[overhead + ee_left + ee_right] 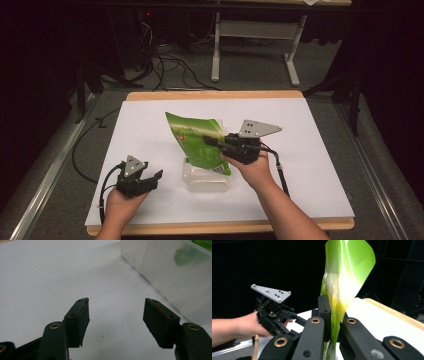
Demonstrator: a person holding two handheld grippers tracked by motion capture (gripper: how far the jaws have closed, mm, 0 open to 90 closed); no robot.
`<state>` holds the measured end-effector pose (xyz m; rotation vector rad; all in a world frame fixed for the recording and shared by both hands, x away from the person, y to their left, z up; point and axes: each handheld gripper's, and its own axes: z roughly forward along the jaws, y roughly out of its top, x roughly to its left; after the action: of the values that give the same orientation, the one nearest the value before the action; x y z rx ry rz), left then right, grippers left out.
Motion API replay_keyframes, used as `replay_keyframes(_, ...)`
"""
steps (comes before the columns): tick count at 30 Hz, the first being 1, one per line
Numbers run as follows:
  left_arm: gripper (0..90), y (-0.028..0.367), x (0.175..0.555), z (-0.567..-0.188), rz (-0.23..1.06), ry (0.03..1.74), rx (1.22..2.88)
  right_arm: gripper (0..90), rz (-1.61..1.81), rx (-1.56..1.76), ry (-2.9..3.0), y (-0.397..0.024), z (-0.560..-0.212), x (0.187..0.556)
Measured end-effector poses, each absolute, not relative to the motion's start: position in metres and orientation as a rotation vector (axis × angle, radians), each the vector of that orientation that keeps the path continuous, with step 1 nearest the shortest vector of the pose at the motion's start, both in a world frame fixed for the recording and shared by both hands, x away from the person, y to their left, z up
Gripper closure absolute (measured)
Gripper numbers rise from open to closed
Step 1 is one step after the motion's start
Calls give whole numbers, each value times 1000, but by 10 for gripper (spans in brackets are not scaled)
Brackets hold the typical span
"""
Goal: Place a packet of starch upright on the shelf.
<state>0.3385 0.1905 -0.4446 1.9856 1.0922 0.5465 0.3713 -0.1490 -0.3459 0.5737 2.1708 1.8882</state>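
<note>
A green snack bag point(197, 142) stands tilted with its lower end inside a clear plastic container point(207, 181) near the table's middle. My right gripper point(212, 141) is shut on the green bag point(344, 277), pinching its foil between both jaws, and the bag rises above the pads. My left gripper point(150, 179) rests low on the white table at the left, open with nothing between its fingers point(80, 317). Just to its right stands the container's frosted wall point(170, 275), with a patch of green showing through it.
A white sheet point(145, 135) covers the wooden table point(215, 95). Beyond the far edge the floor holds cables point(170, 65) and a white table frame point(255, 37). The other hand with its gripper point(273, 312) appears at the left of the right gripper view.
</note>
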Motion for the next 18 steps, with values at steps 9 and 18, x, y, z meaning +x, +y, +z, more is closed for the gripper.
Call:
replay_keyframes(9,382,189,338,-445,546,1093,1988,900,1965,552,2151,-155,-345,367)
replay_keyframes(18,382,189,338,-445,546,1095,1989,900,1922,633,2169,-160,-362,377)
